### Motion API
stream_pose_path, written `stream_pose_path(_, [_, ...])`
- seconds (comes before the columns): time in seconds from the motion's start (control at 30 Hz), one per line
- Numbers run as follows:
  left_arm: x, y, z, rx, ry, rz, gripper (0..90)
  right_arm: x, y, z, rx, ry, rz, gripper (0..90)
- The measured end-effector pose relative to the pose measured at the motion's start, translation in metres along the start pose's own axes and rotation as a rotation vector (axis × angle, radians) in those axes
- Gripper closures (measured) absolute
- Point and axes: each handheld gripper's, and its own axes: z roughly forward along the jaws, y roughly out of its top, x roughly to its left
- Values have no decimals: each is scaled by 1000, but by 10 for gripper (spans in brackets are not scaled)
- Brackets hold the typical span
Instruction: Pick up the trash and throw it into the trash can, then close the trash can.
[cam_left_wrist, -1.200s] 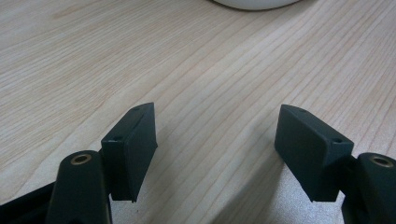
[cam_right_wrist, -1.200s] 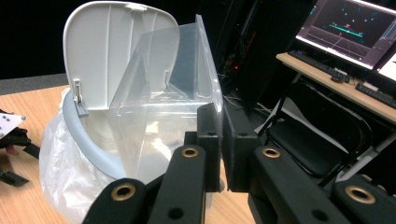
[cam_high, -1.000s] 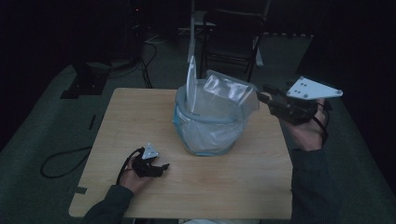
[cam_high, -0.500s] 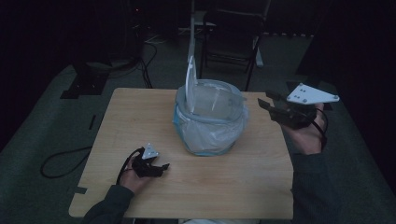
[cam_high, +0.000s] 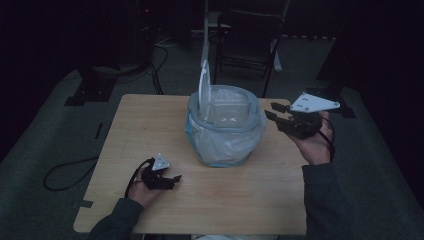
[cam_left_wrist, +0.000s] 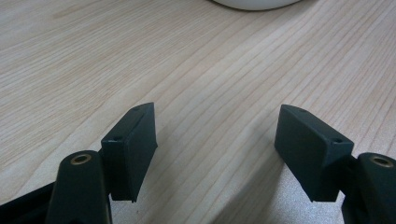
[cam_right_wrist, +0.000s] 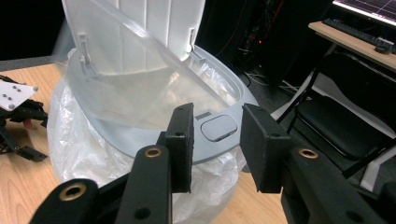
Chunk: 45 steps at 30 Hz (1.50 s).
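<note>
Small bin (cam_high: 225, 127) sits on the wooden table (cam_high: 140, 125), a bit toward the far edge and right of middle, lined with a clear plastic bag (cam_high: 220, 147) whose slack hangs over the outside below the grey rim (cam_high: 255, 117). Lid (cam_high: 203, 87) is up, standing near vertical at the bin's left-far side; in the right gripper view the lid (cam_right_wrist: 140, 28) tilts back over the opening and the bag film (cam_right_wrist: 140, 88) stretches across inside the rim. A grey push button (cam_right_wrist: 218, 128) sits on the rim right ahead of the right jaws. Right gripper (cam_high: 275, 112) is held above the table's right edge, just beside the bin's right side, apart from it; jaws stand at a narrow gap, nothing between them, grey plate on top (cam_high: 314, 102), right hand (cam_high: 315, 142) under it. Right gripper from its own camera (cam_right_wrist: 215, 144): gap lines up with the button, not touching. Left gripper (cam_high: 172, 179) rests low near the table's near-left corner, well apart from the bin, pointing right, left hand (cam_high: 142, 187) behind it. From its own camera the left gripper (cam_left_wrist: 217, 154) has jaws wide apart, empty, bare wood grain between them, white curved edge of the bin (cam_left_wrist: 254, 3) at the top. Black chair (cam_high: 250, 35) on the floor beyond the far edge; cable (cam_high: 67, 175) on the floor off the left edge.
</note>
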Motion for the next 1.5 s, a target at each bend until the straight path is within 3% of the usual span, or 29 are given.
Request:
stream_pose_path(0.47, [0,0,0,-3,2,-2,310,-3,-12,-1,11,-3,21,641])
stream_pose_path(0.6, [1,1,-1,-11,-9,2,381,-4,-18,-1,12,-4,31,637])
stream_pose_path(0.63, [1,2,-3,-25,-12,-2,381,-4,-18,-1,12,-4,31,637])
stream_pose_path(0.7, [4,8,-15,-105,-42,-42,418,-5,-25,-1,20,-2,41,626])
stream_pose_path(0.73, [4,8,-15,-105,-42,-42,418,-4,-28,0,21,-3,46,621])
stream_pose_path(0.83, [10,16,-31,-185,-80,-98,418,-5,-39,2,32,-3,63,606])
stream_pose_path(0.9, [12,19,-36,-204,-86,-104,418,-5,-39,2,32,-3,63,606])
stream_pose_path(0.93, [17,31,-51,-259,-100,-117,420,-5,-51,4,43,-1,82,591])
stream_pose_path(1.17, [21,64,-73,-328,-117,-81,468,-4,-70,9,51,3,119,587])
stream_pose_path(1.2, [23,75,-79,-347,-151,-63,494,-4,-72,10,49,4,123,584])
stream_pose_path(1.23, [23,80,-82,-359,-154,-56,515,-3,-75,10,49,6,127,577])
stream_pose_path(1.3, [23,80,-82,-359,-154,-56,524,-3,-77,11,49,8,129,577])
stream_pose_path(1.33, [24,93,-88,-379,-172,-38,532,-2,-81,12,48,12,131,571])
stream_pose_path(1.4, [24,102,-91,-387,-178,-33,532,-1,-85,13,48,14,139,570])
stream_pose_path(1.5, [25,107,-92,-392,-181,-32,532,0,-90,14,50,15,150,569])
